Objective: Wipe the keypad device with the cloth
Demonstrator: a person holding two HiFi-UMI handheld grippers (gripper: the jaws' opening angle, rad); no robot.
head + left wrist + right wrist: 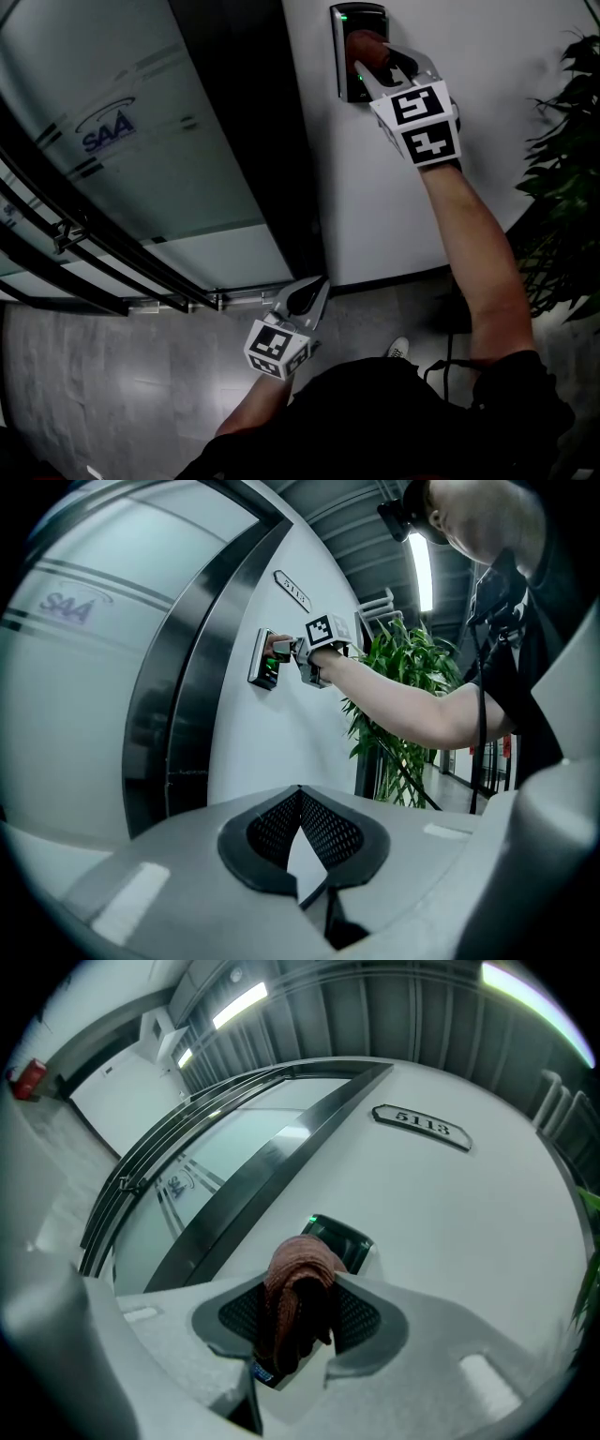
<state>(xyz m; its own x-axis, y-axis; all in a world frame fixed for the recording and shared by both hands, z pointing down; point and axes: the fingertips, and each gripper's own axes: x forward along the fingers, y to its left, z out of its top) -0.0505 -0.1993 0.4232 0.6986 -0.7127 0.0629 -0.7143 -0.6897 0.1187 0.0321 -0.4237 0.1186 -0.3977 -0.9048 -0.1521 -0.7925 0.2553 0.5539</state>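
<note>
- Far left: frosted glass door (141,141) with a blue logo, set in a dark frame (253,122), with dark rails (94,253) across its lower part.
- Low in the middle of the head view: left gripper (319,286), held in front of the body, well apart from the device on the wall. Points toward the foot of the door frame.
- In its own view, same left gripper (300,794): closed, with the jaw tips together and only a narrow slit lower down between the black pads. Shows white wall through that slit and grips nothing.
- Below and around it: grey floor (112,375) and the toe of a light shoe (399,349).
- High on the white wall (525,66), just right of the door frame: keypad device (349,23), a dark upright box with a small green light (311,1222) at its top. Appears also just behind the jaws in the right gripper view, and small in the left gripper view.
- On the face of the device: cloth (367,49), reddish-brown and bunched, lying against the keypad as far as the head view shows.
- Right behind the cloth: right gripper (377,66), raised on a stretched arm (478,262). Clamps firmly on the cloth (298,1283), with the bunch standing up between both pads and over the tips.
- Above the device: number plate (422,1126), reading 5113.
- Far right: green plant (562,178), near the wall, apart from the device.
</note>
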